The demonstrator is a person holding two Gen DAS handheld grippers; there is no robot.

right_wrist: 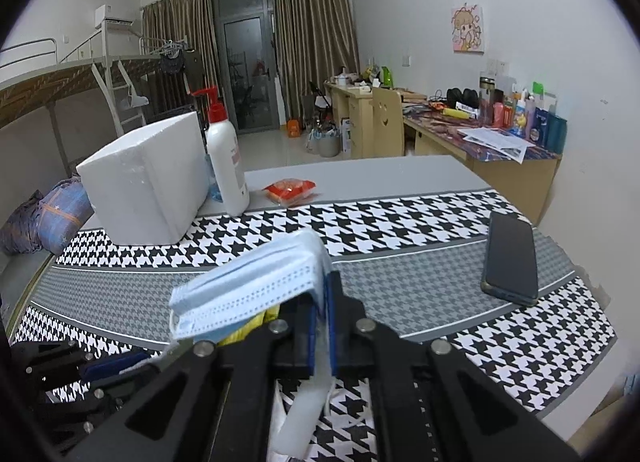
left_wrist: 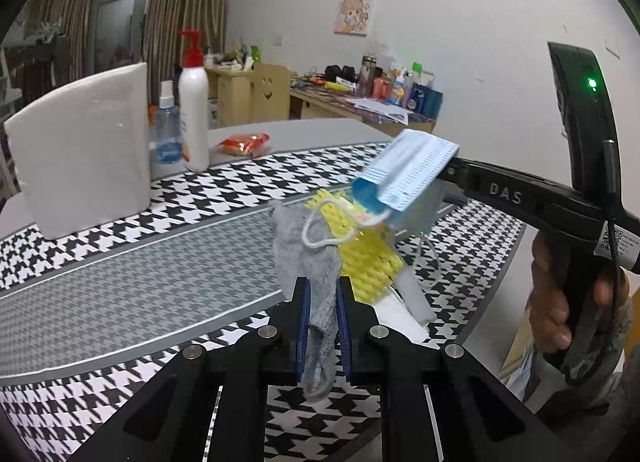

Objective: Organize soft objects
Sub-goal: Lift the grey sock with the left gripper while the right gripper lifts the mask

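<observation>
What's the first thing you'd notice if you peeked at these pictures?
The black-and-white houndstooth cloth covering the table jumps out first. Right above it, the left hand-held gripper pinches a grey sock, and the right hand-held gripper holds a blue face mask. Behind them stands a big white foam box.

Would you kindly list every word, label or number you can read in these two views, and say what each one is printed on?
"DAS": raised letters on the black finger of the right gripper.
QR-code sticker on that gripper's handle: too small to read.
White pump bottle: label print blurred, unreadable.
Bottles on the far desk: labels too small to read.
</observation>
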